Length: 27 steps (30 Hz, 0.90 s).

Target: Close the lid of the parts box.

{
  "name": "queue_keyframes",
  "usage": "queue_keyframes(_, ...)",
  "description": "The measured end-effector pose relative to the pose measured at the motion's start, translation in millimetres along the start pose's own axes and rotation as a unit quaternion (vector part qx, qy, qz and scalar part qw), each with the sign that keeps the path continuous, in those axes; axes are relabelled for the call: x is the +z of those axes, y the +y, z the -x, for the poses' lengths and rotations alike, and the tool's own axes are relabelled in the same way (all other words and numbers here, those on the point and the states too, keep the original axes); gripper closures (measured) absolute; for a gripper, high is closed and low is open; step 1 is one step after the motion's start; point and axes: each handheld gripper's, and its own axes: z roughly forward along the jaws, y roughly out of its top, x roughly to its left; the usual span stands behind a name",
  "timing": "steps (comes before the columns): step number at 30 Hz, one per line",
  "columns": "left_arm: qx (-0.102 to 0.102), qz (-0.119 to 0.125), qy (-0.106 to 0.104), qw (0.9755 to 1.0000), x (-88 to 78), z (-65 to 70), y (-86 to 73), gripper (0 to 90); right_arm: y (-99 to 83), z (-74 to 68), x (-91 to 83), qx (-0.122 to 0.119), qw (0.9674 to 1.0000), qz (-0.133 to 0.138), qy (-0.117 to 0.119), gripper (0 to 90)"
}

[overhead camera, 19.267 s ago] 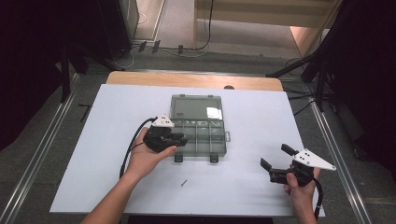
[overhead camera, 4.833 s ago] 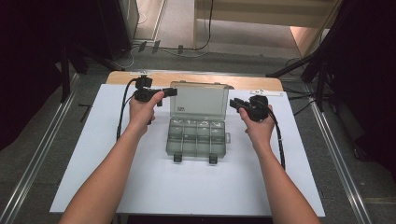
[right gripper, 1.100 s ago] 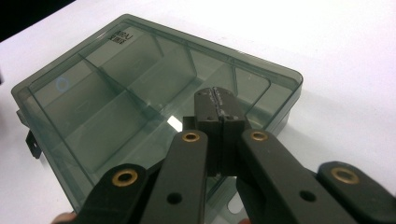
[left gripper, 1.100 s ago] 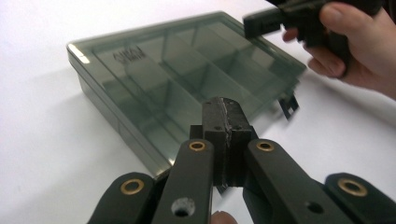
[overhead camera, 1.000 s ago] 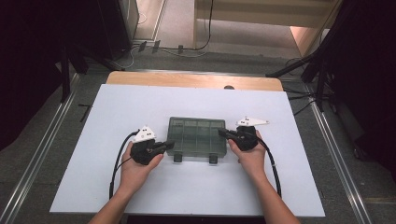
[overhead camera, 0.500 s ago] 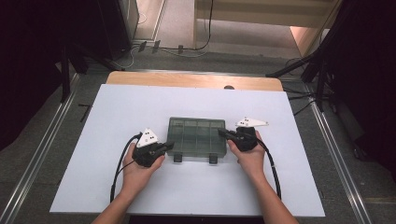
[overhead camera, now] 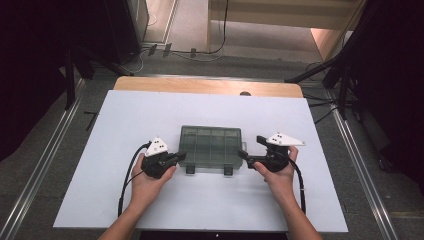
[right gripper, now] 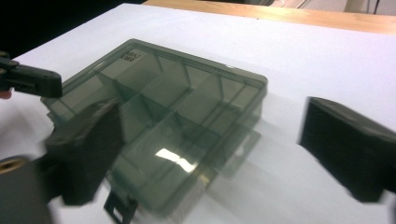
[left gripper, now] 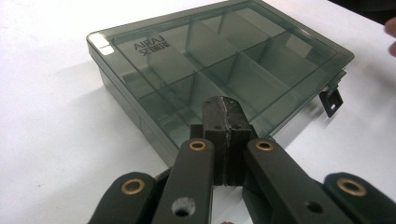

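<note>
A closed smoky-grey compartment box lies in the middle of the white table, its two latches facing the person. My left gripper is shut with nothing in it. Its tips rest at the box's front left corner, over the lid in the left gripper view. My right gripper sits just off the box's right front corner. Its jaws have just been opening and stand wide apart. In the right gripper view the box's near corner lies between the pads, which do not press on it.
The white tabletop has bare room all around the box. A wooden strip runs along its far edge. Each gripper trails a black cable back toward the person. Metal rails flank the table on the floor.
My right gripper has opened its jaws and drawn back a little from the box's right side, toward the right and the person. The left gripper and the box have stayed put.
</note>
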Motion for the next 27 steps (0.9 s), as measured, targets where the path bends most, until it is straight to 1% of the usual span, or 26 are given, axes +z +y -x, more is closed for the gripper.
queue_keyframes(1,-0.001,0.000,-0.001,1.0000,0.0,-0.3,-0.1,90.0,-2.1,0.5,-4.7,0.004,1.0000,0.002,0.001,0.0)
queue_keyframes(2,-0.002,0.001,-0.002,1.0000,0.2,-0.4,-0.1,90.0,-4.7,1.3,-10.1,0.003,1.0000,0.005,0.003,0.0)
queue_keyframes(5,-0.002,0.003,-0.002,1.0000,0.3,-0.4,-0.3,90.0,-11.5,3.0,-25.6,0.003,0.9999,0.013,-0.006,0.0)
queue_keyframes(8,-0.002,0.003,-0.003,1.0000,0.2,-0.5,-0.4,90.0,-16.0,5.1,-40.8,0.002,0.9996,0.019,-0.021,0.0)
queue_keyframes(9,-0.002,0.002,-0.003,1.0000,0.1,-0.7,-0.5,90.0,-17.4,5.9,-45.7,0.004,0.9995,0.021,-0.021,0.0)
queue_keyframes(11,-0.003,0.003,-0.003,1.0000,0.1,-0.8,-0.5,90.0,-20.7,7.4,-54.4,0.001,0.9994,0.026,-0.023,0.0)
queue_keyframes(14,-0.002,0.003,-0.004,1.0000,0.0,-1.1,-0.7,90.0,-26.1,10.0,-64.9,-0.001,0.9992,0.028,-0.029,0.0)
queue_keyframes(18,-0.003,0.005,-0.007,1.0000,0.0,-1.6,-1.4,90.0,-35.6,13.6,-77.1,-0.003,0.9987,0.025,-0.045,0.0)
queue_keyframes(23,-0.005,0.005,-0.010,0.9999,0.1,-2.4,-1.4,90.0,-44.9,20.7,-91.9,0.006,0.9979,0.028,-0.058,0.0)
queue_keyframes(27,-0.007,0.006,-0.012,0.9999,0.2,-2.9,-1.6,90.0,-50.8,24.9,-102.3,0.006,0.9973,0.031,-0.067,0.0)
